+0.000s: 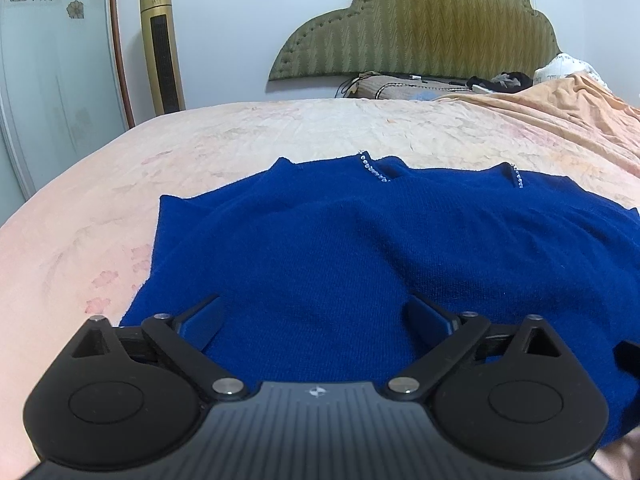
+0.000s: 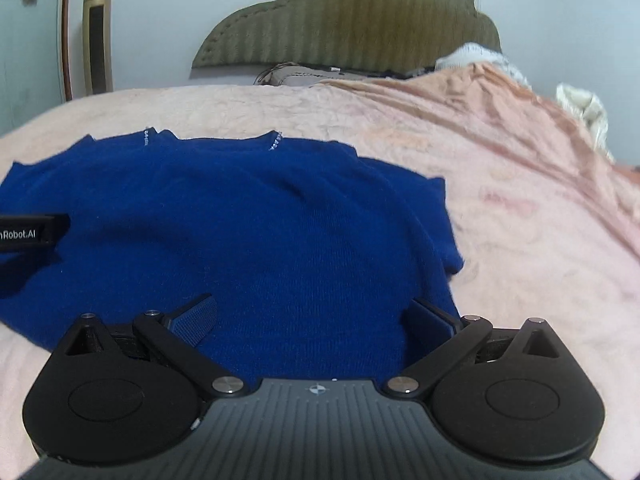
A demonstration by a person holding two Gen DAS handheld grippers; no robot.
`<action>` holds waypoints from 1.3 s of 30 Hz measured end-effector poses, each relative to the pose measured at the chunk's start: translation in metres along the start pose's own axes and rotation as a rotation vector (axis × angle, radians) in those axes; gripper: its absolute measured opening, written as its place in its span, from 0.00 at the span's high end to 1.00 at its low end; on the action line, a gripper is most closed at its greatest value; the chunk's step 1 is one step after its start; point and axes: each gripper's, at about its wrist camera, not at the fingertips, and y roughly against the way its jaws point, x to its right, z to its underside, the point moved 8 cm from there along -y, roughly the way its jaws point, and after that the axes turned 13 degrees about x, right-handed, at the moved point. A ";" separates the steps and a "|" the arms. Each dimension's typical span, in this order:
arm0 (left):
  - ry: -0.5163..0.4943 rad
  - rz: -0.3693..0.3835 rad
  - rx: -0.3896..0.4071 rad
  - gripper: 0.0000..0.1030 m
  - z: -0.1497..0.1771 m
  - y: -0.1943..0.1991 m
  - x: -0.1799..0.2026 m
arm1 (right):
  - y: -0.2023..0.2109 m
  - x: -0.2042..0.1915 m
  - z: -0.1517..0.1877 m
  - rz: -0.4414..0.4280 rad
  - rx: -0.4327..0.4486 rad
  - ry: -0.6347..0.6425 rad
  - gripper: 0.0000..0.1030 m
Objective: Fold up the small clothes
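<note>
While both tongs, left tongs (image 1: 314, 314) and right tongs (image 2: 314, 314), gape with nothing gripped over the blue sweater (image 1: 360, 248) on the bed (image 1: 240, 128), folding has not begun. Next, each must pinch the sweater's near edge.

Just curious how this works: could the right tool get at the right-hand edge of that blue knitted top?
Probably yes: the right tool hangs open over the blue knitted top, and nothing lies between it and that edge.

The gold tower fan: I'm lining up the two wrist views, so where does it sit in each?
Left wrist: gold tower fan stands upper left, against the wall beyond the bed.
Right wrist: fan at far upper left, blurred.
Shared landmark: the green headboard, to the fan's right in both.
</note>
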 end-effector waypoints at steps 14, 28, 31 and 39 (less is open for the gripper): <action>-0.039 0.002 0.003 0.00 -0.001 0.005 0.003 | -0.001 0.004 0.006 -0.023 -0.006 -0.052 0.00; -0.071 0.085 -0.036 0.00 0.017 0.038 0.012 | -0.001 0.004 0.006 -0.022 -0.008 -0.050 0.00; -0.068 0.085 -0.033 0.00 0.018 0.039 0.012 | -0.001 0.004 0.006 -0.022 -0.008 -0.051 0.00; -0.058 0.085 -0.032 0.00 0.019 0.039 0.010 | -0.001 0.004 0.006 -0.022 -0.009 -0.050 0.00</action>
